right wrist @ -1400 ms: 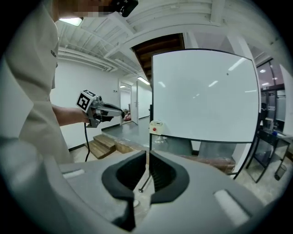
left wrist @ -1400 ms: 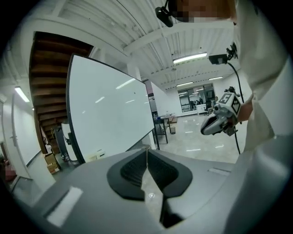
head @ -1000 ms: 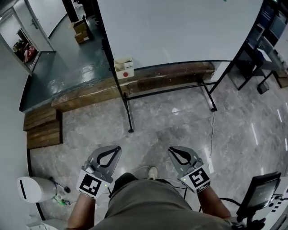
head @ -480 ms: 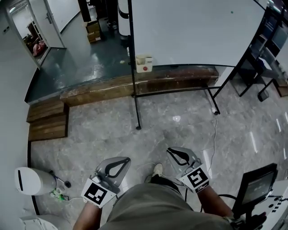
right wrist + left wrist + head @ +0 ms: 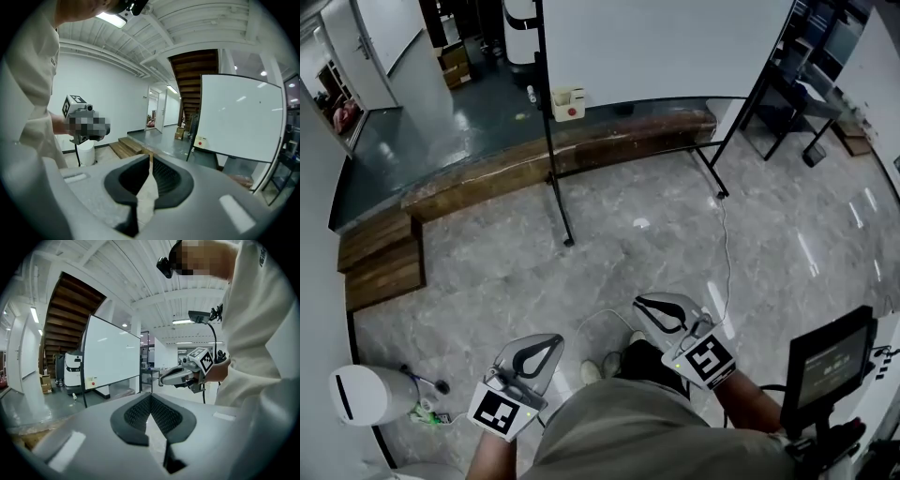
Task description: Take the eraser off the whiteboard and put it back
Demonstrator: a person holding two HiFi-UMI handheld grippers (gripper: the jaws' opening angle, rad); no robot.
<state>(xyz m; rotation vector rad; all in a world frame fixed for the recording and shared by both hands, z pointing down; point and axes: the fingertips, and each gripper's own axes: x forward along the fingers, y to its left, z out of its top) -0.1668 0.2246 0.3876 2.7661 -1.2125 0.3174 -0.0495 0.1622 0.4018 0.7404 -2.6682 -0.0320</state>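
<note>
The whiteboard (image 5: pixel 656 47) stands on a black frame across the floor ahead. At its lower left corner hangs a small white box with a red dot (image 5: pixel 569 102), likely the eraser; it also shows in the left gripper view (image 5: pixel 92 380) and the right gripper view (image 5: pixel 201 142). My left gripper (image 5: pixel 547 341) and right gripper (image 5: pixel 638 303) are held close in front of the person's body, far from the board. Both are shut, pads touching at the tips with nothing between them (image 5: pixel 150 396) (image 5: pixel 150 157).
The board's stand legs (image 5: pixel 559 192) reach onto the grey floor. A wooden step edge (image 5: pixel 487 183) and low wooden steps (image 5: pixel 384 262) run along the left. A cable (image 5: pixel 727 253) trails on the floor. A white bin (image 5: pixel 364 396) stands at left, a monitor on a stand (image 5: pixel 828 361) at right.
The person has walked across the floor, so the whiteboard and its stand have shifted in view. The left gripper sits lower in the frame, the right slightly left. Both stay shut.
</note>
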